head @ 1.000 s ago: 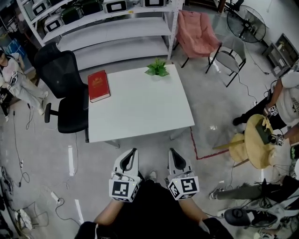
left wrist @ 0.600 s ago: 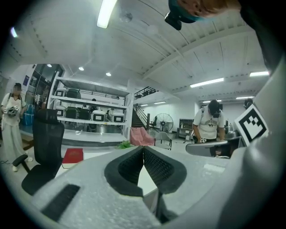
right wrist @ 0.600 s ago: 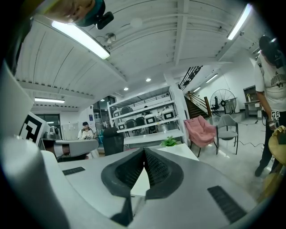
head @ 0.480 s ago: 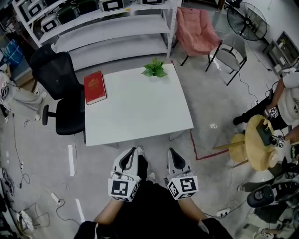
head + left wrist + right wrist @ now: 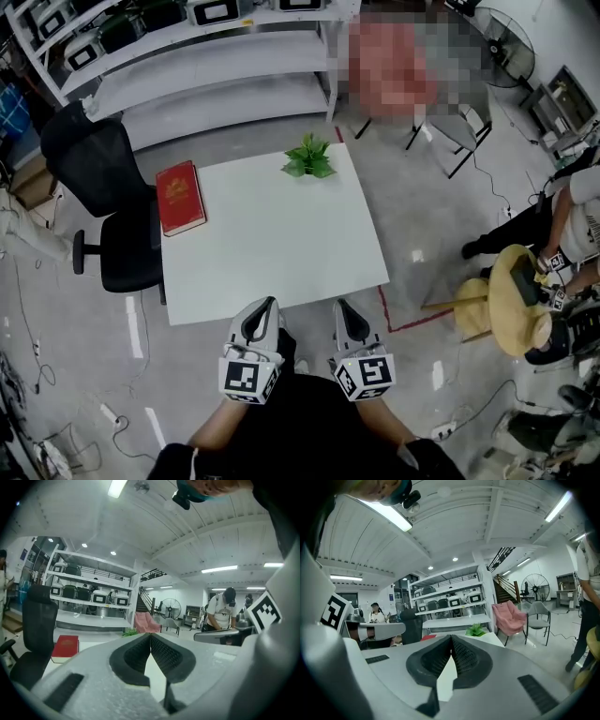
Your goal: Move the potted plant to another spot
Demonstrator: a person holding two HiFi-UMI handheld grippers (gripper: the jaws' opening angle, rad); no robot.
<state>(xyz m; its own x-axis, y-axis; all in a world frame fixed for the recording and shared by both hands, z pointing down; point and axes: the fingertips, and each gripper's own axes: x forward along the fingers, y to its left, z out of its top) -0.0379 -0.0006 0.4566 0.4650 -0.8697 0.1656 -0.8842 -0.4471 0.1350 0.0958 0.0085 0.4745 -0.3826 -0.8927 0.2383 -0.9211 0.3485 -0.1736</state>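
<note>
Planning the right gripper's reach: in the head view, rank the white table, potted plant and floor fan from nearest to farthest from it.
1. White table: its near edge lies just ahead of the right gripper.
2. Potted plant: on the table's far edge.
3. Floor fan: back right, on the floor beyond the table.
</note>
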